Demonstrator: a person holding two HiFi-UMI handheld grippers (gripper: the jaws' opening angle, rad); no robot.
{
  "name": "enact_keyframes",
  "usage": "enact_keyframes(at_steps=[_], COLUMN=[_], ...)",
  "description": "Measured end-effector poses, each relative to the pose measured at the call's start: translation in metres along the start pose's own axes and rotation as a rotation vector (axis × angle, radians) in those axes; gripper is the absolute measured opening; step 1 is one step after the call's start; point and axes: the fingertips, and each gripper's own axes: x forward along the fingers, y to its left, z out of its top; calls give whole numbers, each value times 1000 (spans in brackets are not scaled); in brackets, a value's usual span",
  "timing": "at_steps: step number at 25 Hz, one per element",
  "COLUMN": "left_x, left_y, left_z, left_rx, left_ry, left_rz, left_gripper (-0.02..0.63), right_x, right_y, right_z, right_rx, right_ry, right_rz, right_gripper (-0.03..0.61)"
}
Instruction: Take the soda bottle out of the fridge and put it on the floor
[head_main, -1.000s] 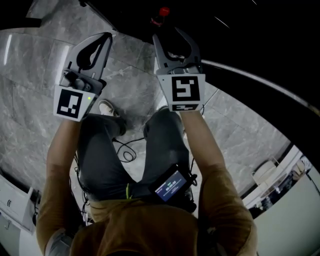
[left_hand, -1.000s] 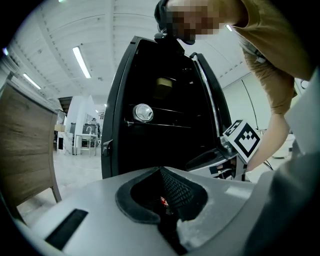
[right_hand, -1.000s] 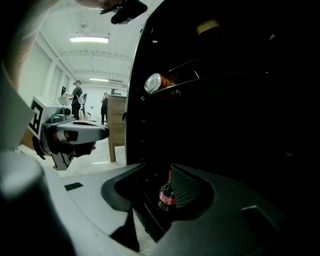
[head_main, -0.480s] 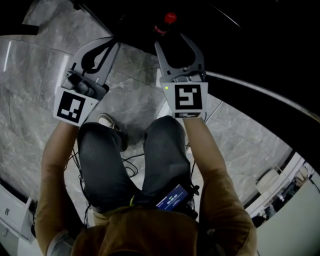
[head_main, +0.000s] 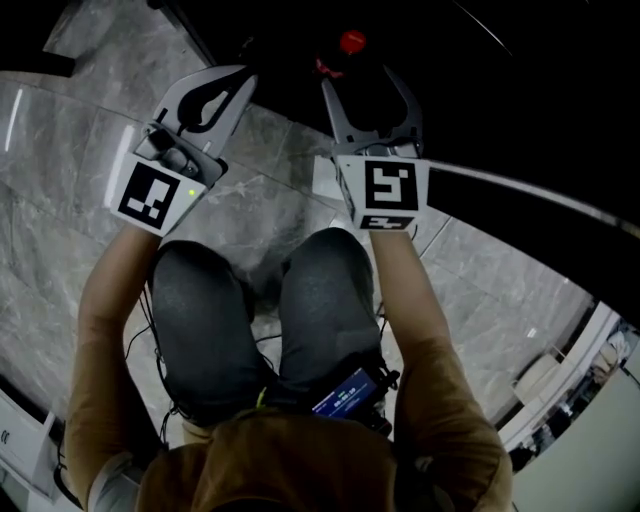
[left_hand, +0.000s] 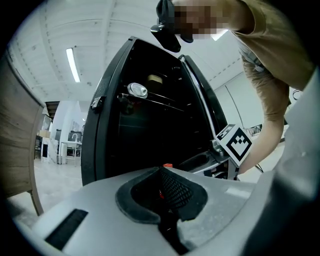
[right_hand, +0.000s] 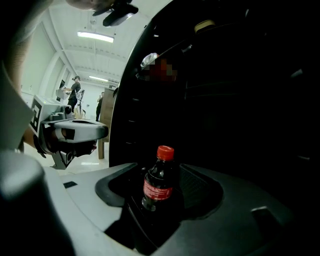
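Grey marble floor (head_main: 60, 180), black fridge (right_hand: 225, 100), left gripper (head_main: 236, 78) jaws together, right gripper (head_main: 362, 88) jaws just opening around soda bottle (right_hand: 159, 185)

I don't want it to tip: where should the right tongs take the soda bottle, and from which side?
Its straight body at the red label, coming level into the open fridge: the soda bottle stands upright and its neck tapers.

The soda bottle (right_hand: 159, 177) stands between the jaws of the right gripper (head_main: 362, 88), which have just been opening, with the fridge (left_hand: 150, 135) behind it and the left gripper (head_main: 218, 92) at left.
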Motion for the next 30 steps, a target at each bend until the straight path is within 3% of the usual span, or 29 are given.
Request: enact_keyframes(at_steps=[8,18,30], left_x=[8,7,2], left_y=[-15,-10,-3], left_z=[-21,-42,-55], left_rx=[109,75,32], left_ry=[12,1,-36], left_rz=[-80,-96,-79], left_gripper=[0,1,0], right_x=[17,34,51], right_y=[-4,6,5], right_z=[-11,-14,-26], right_rx=[-6,-9,-17], right_ry=[-2,-26,-38], right_rz=[-2,41,28], right_gripper=[272,299,299])
